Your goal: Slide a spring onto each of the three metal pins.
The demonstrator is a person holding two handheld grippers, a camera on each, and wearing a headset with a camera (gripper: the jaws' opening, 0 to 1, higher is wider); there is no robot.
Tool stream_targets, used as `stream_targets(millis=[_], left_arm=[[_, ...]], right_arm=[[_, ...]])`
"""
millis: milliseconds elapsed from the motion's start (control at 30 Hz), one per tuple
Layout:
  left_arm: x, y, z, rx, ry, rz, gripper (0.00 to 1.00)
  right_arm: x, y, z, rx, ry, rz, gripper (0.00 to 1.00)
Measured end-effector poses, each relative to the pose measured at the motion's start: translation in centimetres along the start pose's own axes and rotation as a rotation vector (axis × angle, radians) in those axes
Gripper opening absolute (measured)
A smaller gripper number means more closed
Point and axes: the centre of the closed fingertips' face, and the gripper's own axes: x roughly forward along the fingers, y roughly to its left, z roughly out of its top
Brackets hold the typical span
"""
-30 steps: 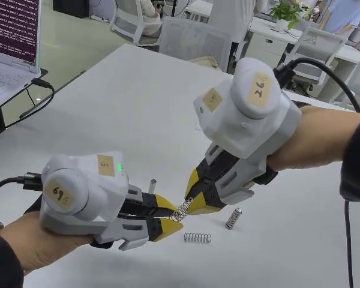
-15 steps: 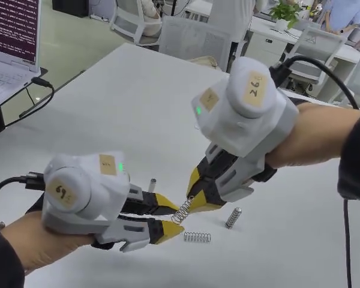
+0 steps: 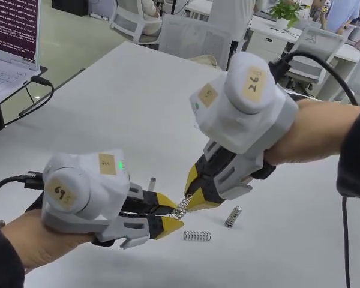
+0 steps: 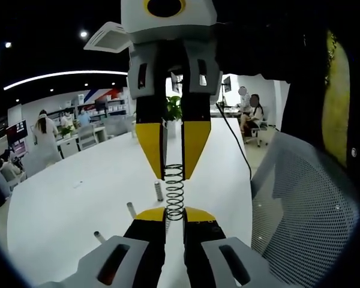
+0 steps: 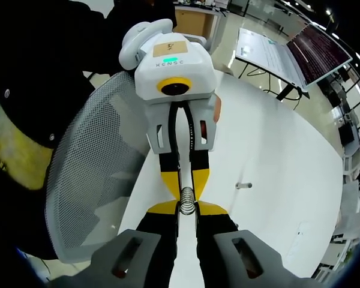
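**A:** Status on the springs?

**B:** Pin 2 of 3, by my read. 1 short metal pin wearing a spring (image 3: 233, 217) sits leaning on the white table (image 3: 108, 108), well in from its left edge. 1 short bare metal pin (image 3: 152, 184) stands upright near it. 1 loose silver spring (image 3: 197, 236) lies flat near the sprung pin, long axis roughly side to side in the head view.

**A:** And the one in hand?

**B:** The small silver coil spring (image 3: 181, 207) is up off the table, bridged tip to tip. The left gripper (image 3: 175, 215) has its jaws pressed in on the lower end. The right gripper (image 3: 192, 201) nips the upper end. Can't tell whether a pin runs inside the coil, too small.

**A:** Orientation?

**B:** Long axis slants from low at the left gripper up to the right gripper, in line with both sets of jaws. The left gripper view has it running dead ahead. The right gripper view has it nearly end-on.

**A:** Next move?

**B:** My guess: hold both grippers coaxial and feed the coil along its own axis. Any sideways offset will likely buckle it. If there's no pin inside, the upright bare pin is the target and the coil needs turning vertical first.
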Motion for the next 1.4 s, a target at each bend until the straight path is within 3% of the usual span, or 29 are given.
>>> stream_targets(millis=[600,900,1067,1300,1400], left_arm=[[0.11,-0.03,-0.32,0.046,0.019,0.001,0.02],[0.12,-0.19,-0.39,0.001,0.013,-0.011,0.02],[0.21,-0.34,-0.46,-0.012,0.017,-0.020,0.03],[0.21,-0.32,-0.12,-0.017,0.001,-0.022,0.09],[0.17,-0.26,-0.43,-0.027,0.013,-0.021,0.12]], right_arm=[[0.77,0.04,-0.27,0.020,0.016,0.047,0.08],[0.62,-0.38,0.01,0.011,0.004,0.028,0.07],[0.70,-0.14,-0.13,0.025,0.012,0.044,0.07],[0.77,-0.10,-0.36,0.025,0.025,0.050,0.07],[0.59,-0.19,-0.54,0.033,0.025,0.051,0.07]])
